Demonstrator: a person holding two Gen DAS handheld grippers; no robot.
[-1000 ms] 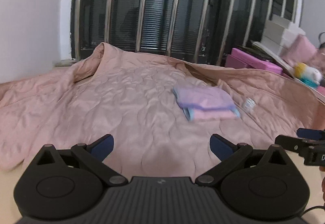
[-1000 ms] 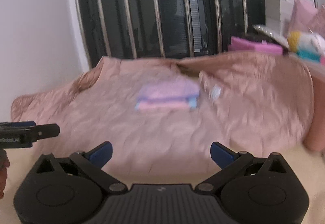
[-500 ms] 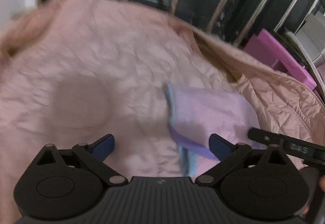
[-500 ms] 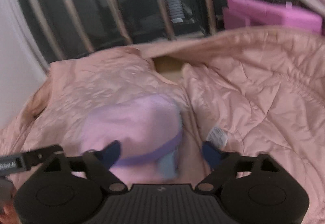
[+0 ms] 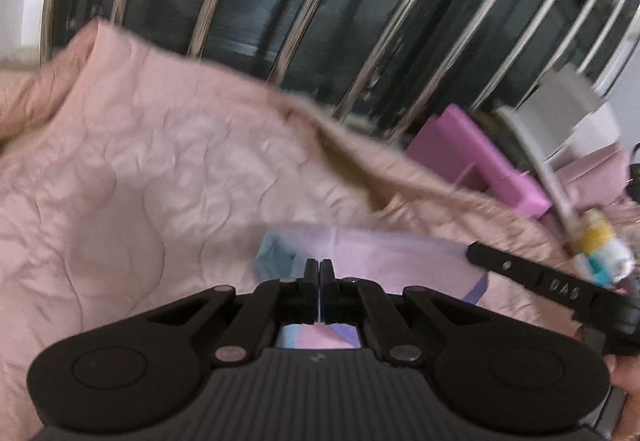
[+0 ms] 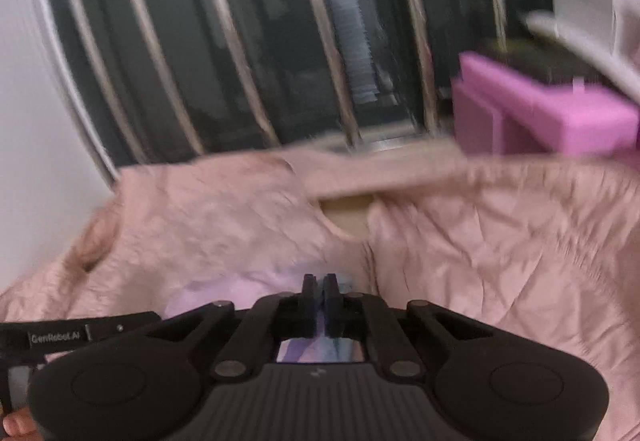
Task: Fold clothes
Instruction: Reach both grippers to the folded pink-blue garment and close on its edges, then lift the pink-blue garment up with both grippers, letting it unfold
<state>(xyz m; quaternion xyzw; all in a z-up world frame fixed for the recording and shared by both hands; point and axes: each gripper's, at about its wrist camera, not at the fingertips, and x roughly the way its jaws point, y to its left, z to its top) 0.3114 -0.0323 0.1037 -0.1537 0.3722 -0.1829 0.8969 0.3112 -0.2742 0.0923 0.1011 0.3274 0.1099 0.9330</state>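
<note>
Both claws closed at the near edge of the folded lilac garment, one at each end.

A pink quilt covers the whole work surface, running back to a barred window, with a magenta box off to the right. On the quilt lies the folded lilac garment, its long axis running left to right across both views, directly ahead of and under the tools. The left gripper has its jaws drawn together at the garment's left end, by a blue layer; the right gripper is likewise closed over the right end. Blur hides whether cloth is actually pinched. Each hand seems equally near its own end, so a lift would probably go straight up together.
</note>
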